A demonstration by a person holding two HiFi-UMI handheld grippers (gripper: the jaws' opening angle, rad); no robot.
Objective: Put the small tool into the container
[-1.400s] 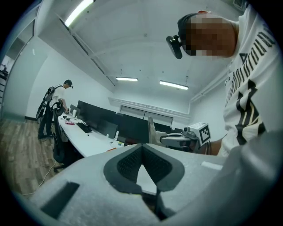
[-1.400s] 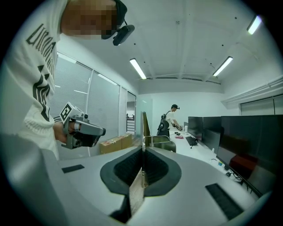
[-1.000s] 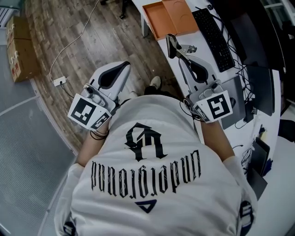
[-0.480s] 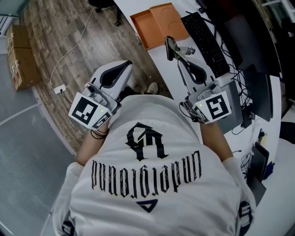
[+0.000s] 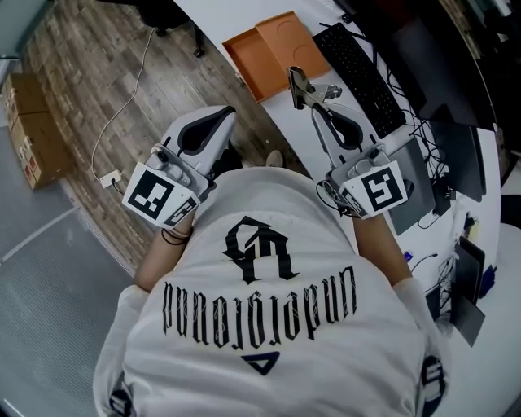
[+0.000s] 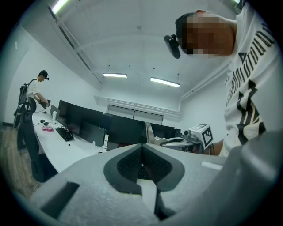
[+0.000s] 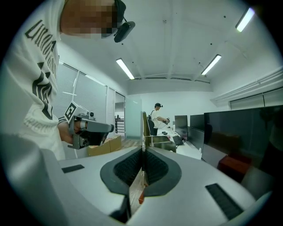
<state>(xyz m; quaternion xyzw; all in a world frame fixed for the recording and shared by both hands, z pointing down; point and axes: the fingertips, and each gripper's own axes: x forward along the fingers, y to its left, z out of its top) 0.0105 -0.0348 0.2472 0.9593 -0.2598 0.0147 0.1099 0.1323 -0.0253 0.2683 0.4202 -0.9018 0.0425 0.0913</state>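
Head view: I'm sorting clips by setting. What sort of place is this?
Most likely an open office or lab workroom: a long white desk carries a keyboard and a row of dark monitors, strip lights run along the ceiling, and another person works further along the desk.

Left gripper (image 5: 218,122): held level before the chest, jaws pressed together, nothing between them | Right gripper (image 5: 316,104): tipped slightly down, jaws closed on small tool (image 5: 303,85), which is seen projecting beyond the tips | Forearms: kept bent behind both grippers
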